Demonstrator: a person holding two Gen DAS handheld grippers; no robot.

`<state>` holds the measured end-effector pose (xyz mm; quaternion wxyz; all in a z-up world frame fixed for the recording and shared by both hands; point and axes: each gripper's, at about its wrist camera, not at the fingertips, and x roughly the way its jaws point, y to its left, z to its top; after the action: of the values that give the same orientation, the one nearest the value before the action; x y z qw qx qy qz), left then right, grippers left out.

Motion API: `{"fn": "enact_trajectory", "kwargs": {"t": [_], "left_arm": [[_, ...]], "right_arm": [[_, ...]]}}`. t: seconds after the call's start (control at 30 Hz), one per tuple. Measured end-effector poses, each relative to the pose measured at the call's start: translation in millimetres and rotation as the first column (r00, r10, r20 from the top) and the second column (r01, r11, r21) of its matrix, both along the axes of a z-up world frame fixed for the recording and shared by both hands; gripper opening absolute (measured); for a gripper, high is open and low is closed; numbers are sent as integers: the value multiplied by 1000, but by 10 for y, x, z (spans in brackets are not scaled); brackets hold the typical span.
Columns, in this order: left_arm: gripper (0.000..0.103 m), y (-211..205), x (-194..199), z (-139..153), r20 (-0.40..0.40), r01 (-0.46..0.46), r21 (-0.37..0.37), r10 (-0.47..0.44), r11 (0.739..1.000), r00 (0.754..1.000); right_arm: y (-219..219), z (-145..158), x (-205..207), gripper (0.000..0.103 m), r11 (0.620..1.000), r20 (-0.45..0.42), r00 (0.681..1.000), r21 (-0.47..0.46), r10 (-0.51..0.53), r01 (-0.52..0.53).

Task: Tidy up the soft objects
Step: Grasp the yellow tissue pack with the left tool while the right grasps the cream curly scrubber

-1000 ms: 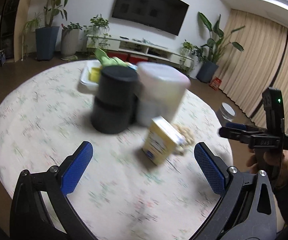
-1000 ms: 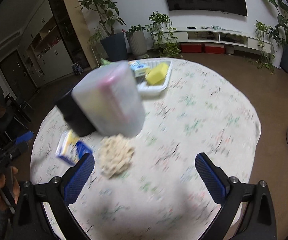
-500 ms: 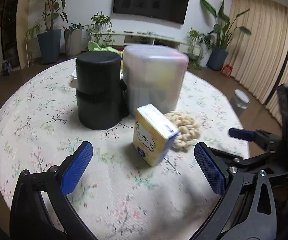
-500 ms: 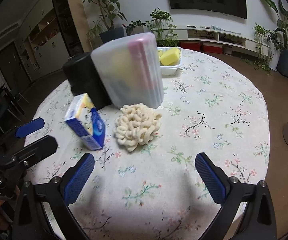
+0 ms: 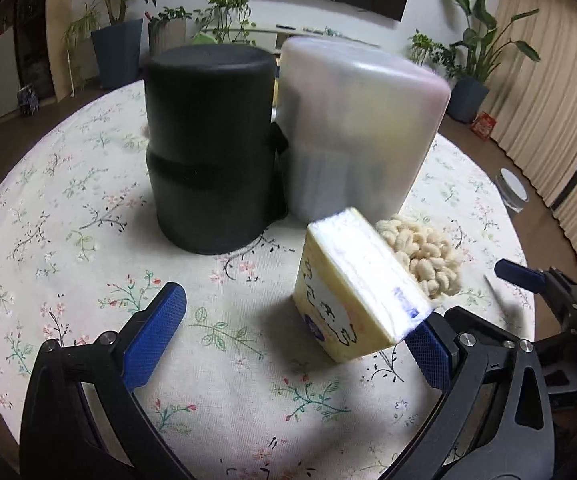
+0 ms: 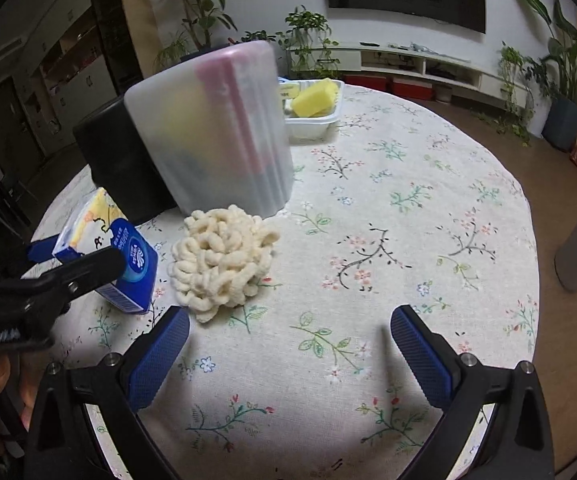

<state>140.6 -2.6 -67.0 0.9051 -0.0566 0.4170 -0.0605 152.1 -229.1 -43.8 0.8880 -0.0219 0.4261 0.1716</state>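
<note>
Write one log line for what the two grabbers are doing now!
left gripper: open, around tissue pack | right gripper: open, near cream scrunchie | black cylinder, frosted container: upright, side by side

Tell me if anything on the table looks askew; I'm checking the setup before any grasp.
The tissue pack sits tilted on one edge rather than flat, between the open left gripper fingers. The black cylinder and frosted container stand upright. The cream chenille cloth lies bunched.
</note>
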Motion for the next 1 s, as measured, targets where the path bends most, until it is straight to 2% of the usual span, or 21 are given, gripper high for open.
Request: {"fn": "enact_trajectory", "kwargs": {"t": [0.2, 0.27, 0.3, 0.37, 0.53, 0.57, 0.67, 0.87, 0.93, 1.0], "left_arm": [[102, -4, 23, -17, -17, -6, 10, 6, 1000, 1000], [98, 1, 22, -1, -8, -5, 7, 5, 1000, 1000], [93, -3, 23, 0, -7, 1, 3, -1, 1000, 1000], [62, -12, 31, -20, -22, 14, -2, -14, 1000, 1000], [45, 16, -9, -10, -23, 30, 0, -30, 1000, 999], [39, 18, -29, 2, -20, 34, 7, -34, 999, 999], [33, 45, -97, 24, -10, 39, 29, -38, 999, 999], [31, 244, -207, 31, 5, 18, -10, -18, 1000, 1000], [30, 294, -224, 26, 7, 11, -19, -11, 1000, 1000], [30, 330, -241, 16, 6, 9, -28, -8, 1000, 1000]], "right_arm": [[26, 2, -3, 103, 1000, 4, 1000, -4, 8, -8], [33, -2, -3, 103, 1000, 1, 1000, -6, 10, -10], [36, 0, -5, 103, 1000, 3, 1000, -8, 10, -10], [39, 5, -1, 103, 1000, 5, 1000, -9, 12, -12], [113, 43, 28, 103, 999, 12, 1000, -24, 28, -28], [143, 54, 38, 103, 999, 14, 999, -29, 35, -34], [256, 98, 77, 101, 998, 25, 998, -25, 60, -59], [465, 68, 164, 92, 995, 8, 996, -38, 88, -87], [521, 18, 188, 84, 994, -1, 996, -54, 90, -90], [544, -35, 190, 68, 993, -16, 996, -71, 91, -92]]}}
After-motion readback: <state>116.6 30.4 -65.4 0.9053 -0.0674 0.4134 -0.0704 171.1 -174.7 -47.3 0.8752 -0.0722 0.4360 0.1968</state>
